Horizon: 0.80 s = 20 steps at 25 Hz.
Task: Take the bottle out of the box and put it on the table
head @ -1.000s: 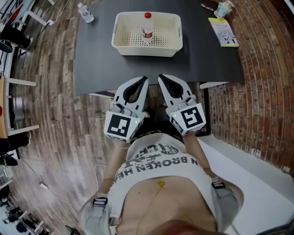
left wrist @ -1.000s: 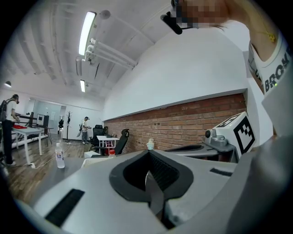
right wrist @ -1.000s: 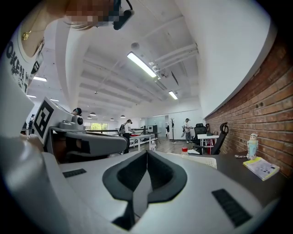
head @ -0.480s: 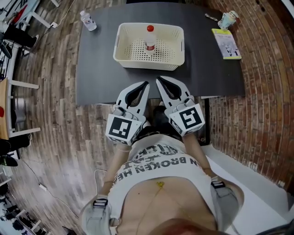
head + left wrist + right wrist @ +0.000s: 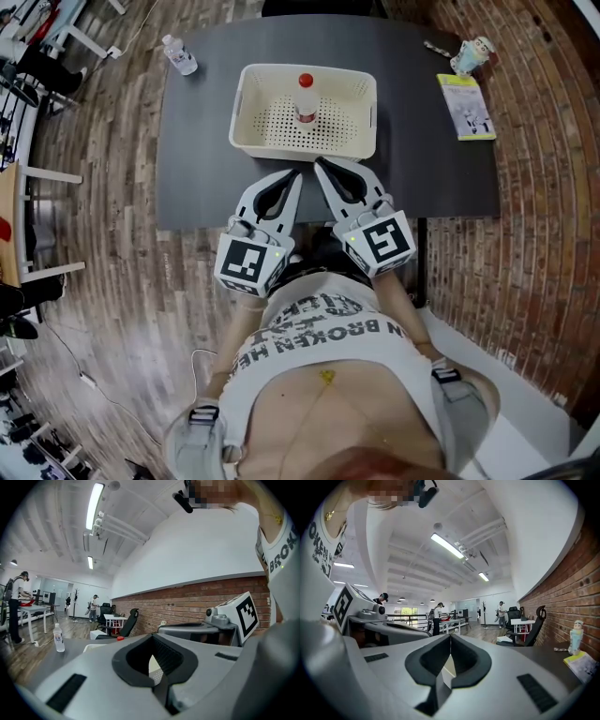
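Left gripper (image 5: pixel 151 636): jaws clenched, tips meeting, nothing between. Right gripper (image 5: pixel 450 636): same, pressed together and empty.

Change over the last second: both grippers went forward side by side. They were short of the table's (image 5: pixel 197 141) near edge and are now over it. Their tips are just beside the near wall of the box (image 5: pixel 302 148); as far as the head view shows, they don't touch it. Jaws stayed closed the whole way.

The bottle (image 5: pixel 305 101) hasn't moved. It stands upright inside the box, red cap up, mid-width and toward the far wall, well apart from both grippers. A spare bottle (image 5: pixel 180 56) at the table's far left corner and a booklet (image 5: pixel 466 105) at the far right are untouched.

Meaning: this looks like the approach only, with nothing grasped and the bottle not yet out. Judged next need: one gripper must spread its jaws before going over the box wall, then close around the bottle's body. The bottle is tall and narrow, so a nudge from closed tips could likely tip it.
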Each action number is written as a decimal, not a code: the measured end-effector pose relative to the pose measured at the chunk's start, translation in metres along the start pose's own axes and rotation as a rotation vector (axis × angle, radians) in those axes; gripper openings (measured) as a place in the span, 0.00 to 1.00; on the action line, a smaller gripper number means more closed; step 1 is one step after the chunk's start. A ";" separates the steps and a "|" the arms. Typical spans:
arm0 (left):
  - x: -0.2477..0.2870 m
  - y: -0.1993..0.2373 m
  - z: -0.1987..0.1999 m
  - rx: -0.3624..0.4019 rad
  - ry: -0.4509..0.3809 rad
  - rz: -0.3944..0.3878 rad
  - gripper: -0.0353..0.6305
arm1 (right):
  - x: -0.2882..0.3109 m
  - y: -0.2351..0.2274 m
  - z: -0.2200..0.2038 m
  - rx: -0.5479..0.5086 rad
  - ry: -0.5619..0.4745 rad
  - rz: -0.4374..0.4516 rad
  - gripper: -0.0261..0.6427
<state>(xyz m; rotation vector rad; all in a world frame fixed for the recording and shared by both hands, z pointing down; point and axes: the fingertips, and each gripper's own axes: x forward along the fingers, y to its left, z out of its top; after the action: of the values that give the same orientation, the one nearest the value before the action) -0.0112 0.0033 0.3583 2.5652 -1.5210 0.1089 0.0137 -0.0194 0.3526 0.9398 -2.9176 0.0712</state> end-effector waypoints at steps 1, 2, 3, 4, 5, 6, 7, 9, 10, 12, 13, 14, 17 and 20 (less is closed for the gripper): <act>0.004 0.001 0.000 -0.002 0.002 0.003 0.06 | 0.001 -0.004 0.000 0.000 0.001 0.001 0.05; 0.008 0.002 0.000 -0.006 0.004 0.004 0.06 | 0.002 -0.009 0.000 0.002 0.002 0.002 0.05; 0.011 0.002 0.000 -0.010 0.007 0.005 0.06 | 0.002 -0.013 0.000 0.005 0.005 0.002 0.05; 0.015 0.002 0.000 -0.016 0.009 0.005 0.06 | 0.003 -0.017 -0.001 0.008 0.009 0.000 0.05; 0.019 0.002 -0.001 -0.021 0.011 0.005 0.06 | 0.003 -0.021 -0.002 0.012 0.014 0.000 0.05; 0.022 0.002 -0.001 -0.026 0.013 0.006 0.06 | 0.004 -0.024 -0.002 0.013 0.017 0.003 0.05; 0.025 0.002 -0.002 -0.028 0.015 0.008 0.06 | 0.004 -0.027 -0.003 0.013 0.018 0.008 0.05; 0.031 0.003 -0.001 -0.030 0.018 0.016 0.06 | 0.006 -0.034 -0.004 0.014 0.023 0.010 0.05; 0.034 0.004 -0.001 -0.030 0.018 0.020 0.06 | 0.007 -0.037 -0.003 0.014 0.025 0.009 0.05; 0.041 0.007 0.001 -0.031 0.015 0.027 0.06 | 0.010 -0.044 -0.002 0.014 0.024 0.012 0.05; 0.044 0.008 0.002 -0.031 0.015 0.031 0.06 | 0.011 -0.047 -0.002 0.015 0.023 0.015 0.05; 0.048 0.010 0.002 -0.031 0.014 0.034 0.06 | 0.012 -0.050 -0.002 0.015 0.023 0.019 0.05; 0.059 0.010 0.003 -0.031 0.015 0.037 0.06 | 0.013 -0.061 -0.004 0.016 0.026 0.024 0.05; 0.073 0.007 0.003 -0.033 0.016 0.038 0.06 | 0.011 -0.074 -0.006 0.013 0.029 0.027 0.05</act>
<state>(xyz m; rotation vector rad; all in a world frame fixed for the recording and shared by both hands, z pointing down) 0.0179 -0.0633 0.3667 2.5041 -1.5531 0.1078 0.0482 -0.0858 0.3610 0.8938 -2.9076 0.1050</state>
